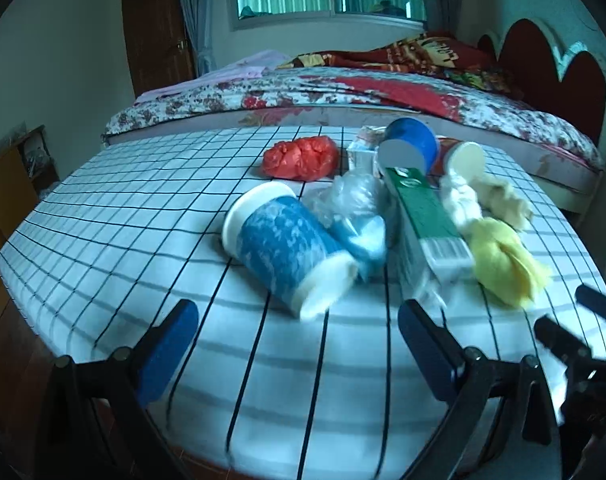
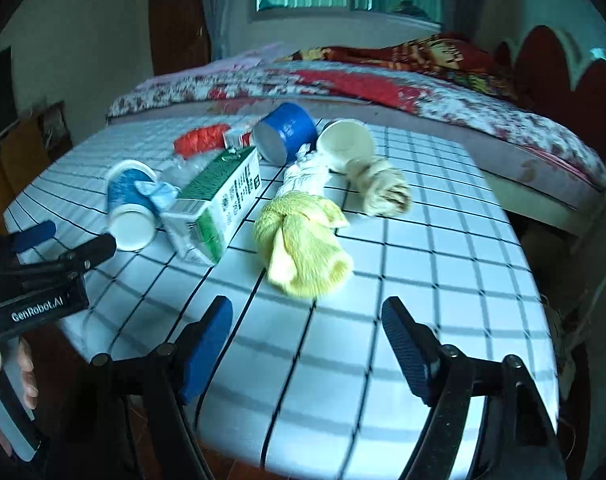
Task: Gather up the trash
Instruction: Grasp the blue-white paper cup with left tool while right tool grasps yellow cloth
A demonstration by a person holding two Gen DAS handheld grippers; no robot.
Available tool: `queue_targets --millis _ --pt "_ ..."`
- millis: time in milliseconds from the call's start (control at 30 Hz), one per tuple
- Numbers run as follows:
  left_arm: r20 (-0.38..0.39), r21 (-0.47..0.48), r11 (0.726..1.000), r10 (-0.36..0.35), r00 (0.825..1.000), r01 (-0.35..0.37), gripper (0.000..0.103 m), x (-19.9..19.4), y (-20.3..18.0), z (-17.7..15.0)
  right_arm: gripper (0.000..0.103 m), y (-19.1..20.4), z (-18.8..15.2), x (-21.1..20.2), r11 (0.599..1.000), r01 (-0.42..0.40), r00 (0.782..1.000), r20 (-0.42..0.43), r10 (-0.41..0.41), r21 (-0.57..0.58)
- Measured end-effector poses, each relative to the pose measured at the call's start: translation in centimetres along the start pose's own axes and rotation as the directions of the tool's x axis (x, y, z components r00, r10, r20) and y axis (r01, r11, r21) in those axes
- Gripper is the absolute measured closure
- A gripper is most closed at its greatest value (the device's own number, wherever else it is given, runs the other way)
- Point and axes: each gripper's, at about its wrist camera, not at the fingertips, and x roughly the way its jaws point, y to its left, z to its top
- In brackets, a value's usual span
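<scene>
My left claw (image 1: 299,340) hangs released over the near edge of the checked surface (image 1: 103,216), nothing between its blue pads (image 1: 171,352). My right claw (image 2: 307,344) is likewise unclenched and empty, its jaws spread above bare cloth just short of the yellow rag (image 2: 303,244).

The trash lies in a loose heap across the middle of the surface. A blue paper cup (image 1: 287,248) lies on its side nearest my left claw, a wad of clear plastic wrap (image 1: 351,196) pressed against it. A green-and-white carton (image 1: 427,232) lies right of that, one end pointing toward me, its print too blurred to read. Beside it lies the yellow rag, with a white knotted cloth (image 2: 307,176) and a beige crumpled one (image 2: 383,188) behind. Farther back, a darker blue cup (image 2: 287,132) and a white cup (image 2: 345,144) lie tipped over, partly hiding a small box (image 2: 235,138) whose label I cannot make out. A red plastic bag (image 1: 301,158) sits at the far left of the heap.

In the right-wrist view my left claw's tips enter at the left edge, the hand (image 2: 7,376) below cut off by the frame. A bed (image 1: 343,96) fills the background.
</scene>
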Motion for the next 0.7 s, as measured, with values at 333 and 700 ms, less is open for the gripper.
queue_targets --millis 333,700 --pt "-0.047 -0.087 0.996 -0.004 0.999 0.000 0.008 4.6 1.1 1.8 0.029 -0.6 1.8 4.5 1.000 -0.017 0.999 -0.033 0.016 -0.010" --pt "-0.040 -0.120 0.992 0.026 0.999 -0.031 0.012 2.7 5.7 -0.2 0.036 -1.2 2.2 4.6 1.000 -0.024 0.999 -0.022 0.025 0.014"
